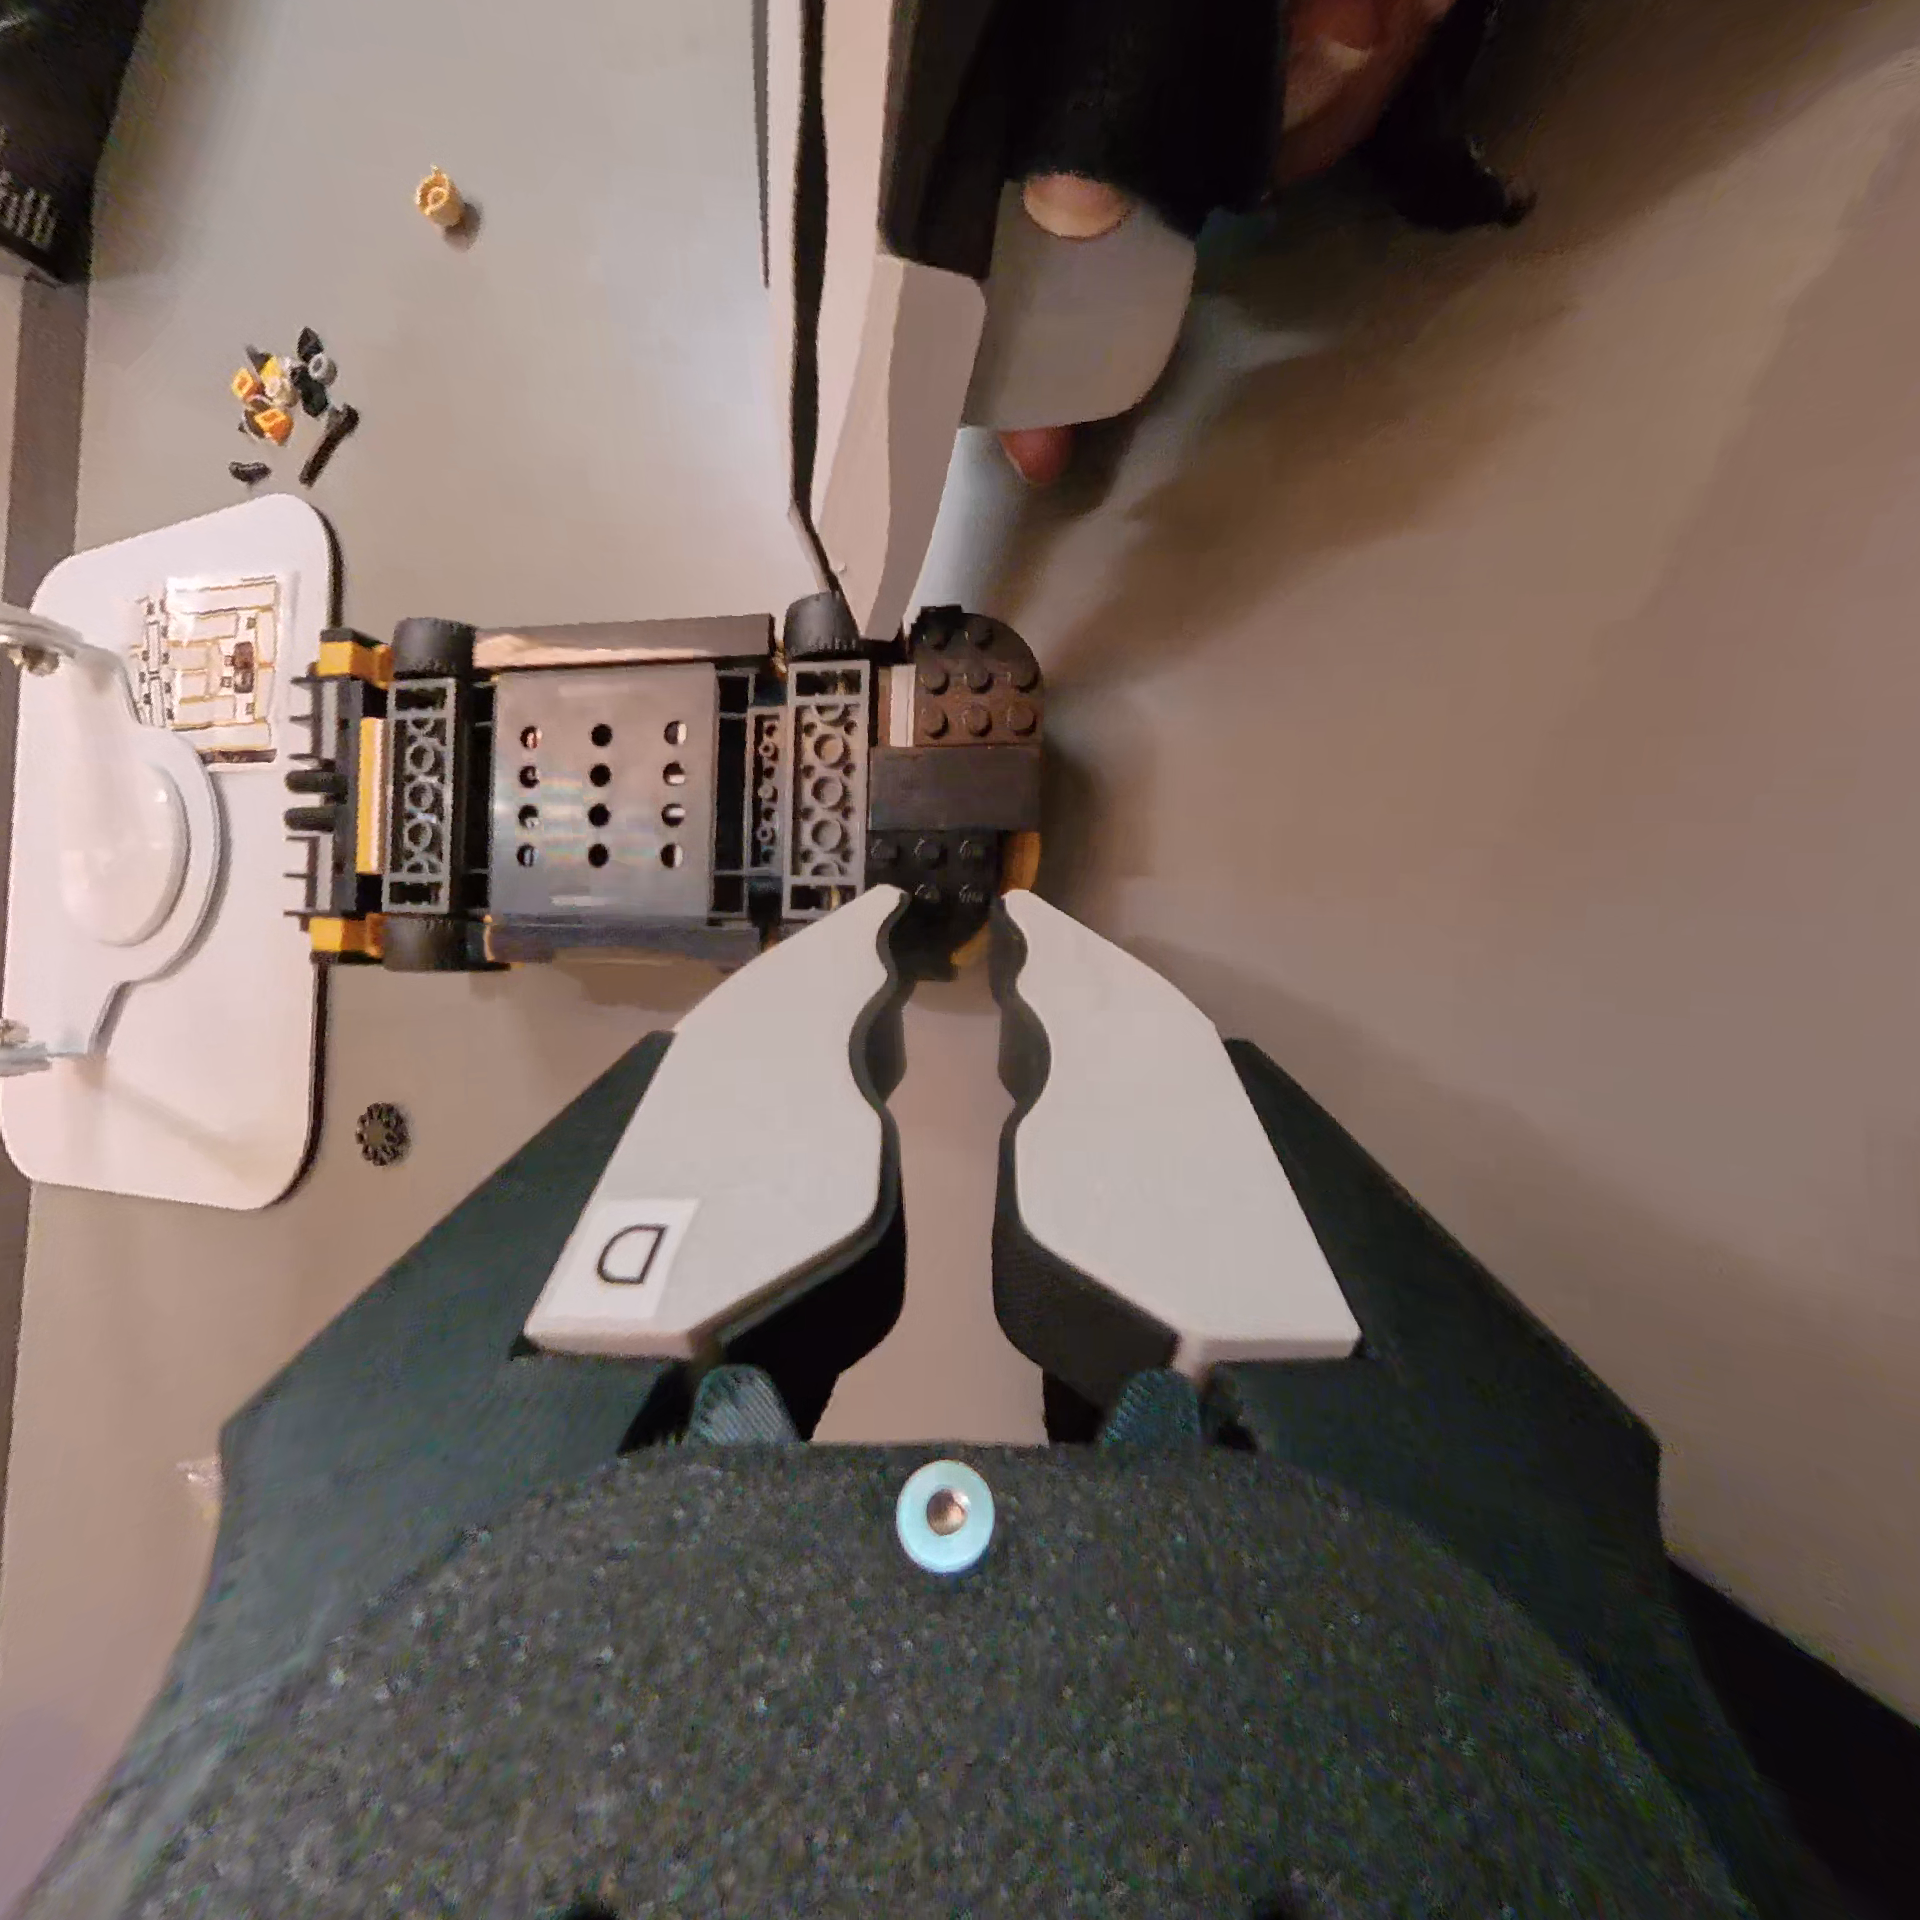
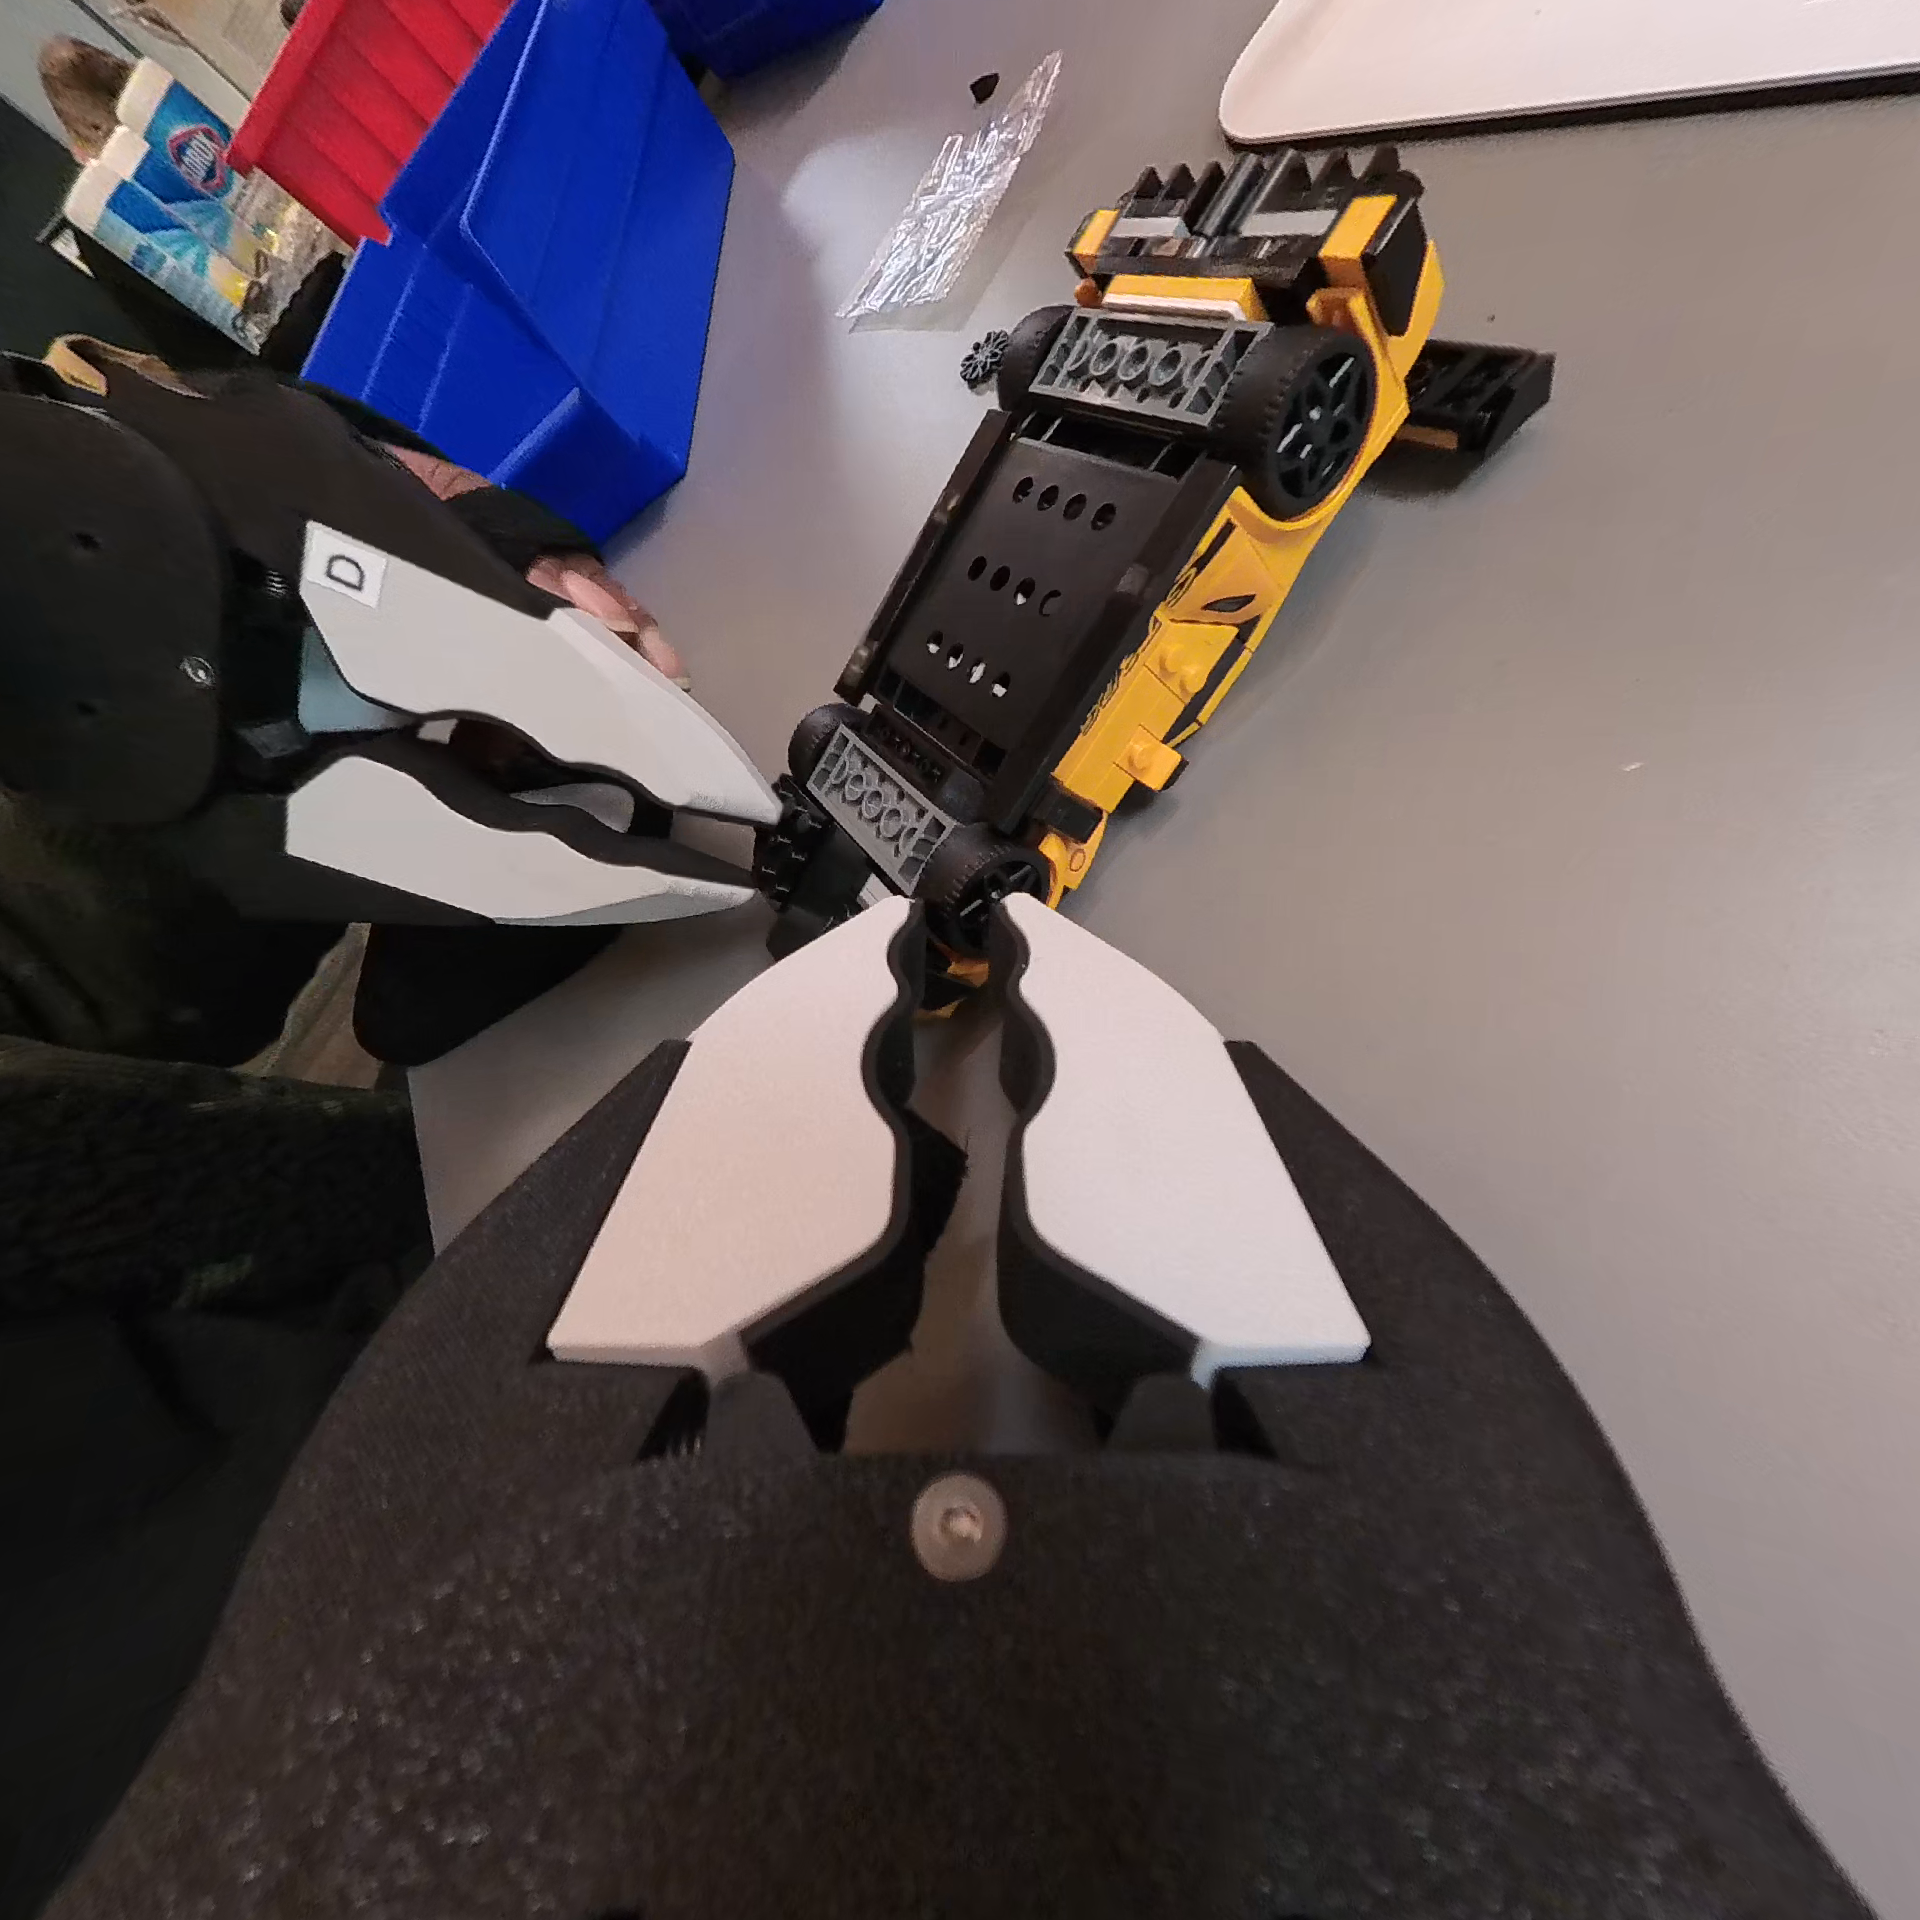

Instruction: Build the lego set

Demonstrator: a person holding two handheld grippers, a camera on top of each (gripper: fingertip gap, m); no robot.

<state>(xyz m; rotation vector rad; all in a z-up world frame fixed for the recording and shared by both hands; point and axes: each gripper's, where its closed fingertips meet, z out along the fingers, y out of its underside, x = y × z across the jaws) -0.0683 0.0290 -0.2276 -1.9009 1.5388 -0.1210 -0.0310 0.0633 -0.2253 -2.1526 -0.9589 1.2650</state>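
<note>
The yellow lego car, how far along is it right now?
Mostly built: the car lies on its side with body, chassis and tyres on. In hand: the left gripper and right gripper both pinch its front end, apparently working at a front wheel. Left: a small pile of loose pieces, a tan piece and a black wheel insert lie unused on the table.

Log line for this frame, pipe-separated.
car: underside up on table | left gripper: shut on car front | right gripper: shut on front wheel | spare rim: loose
</note>
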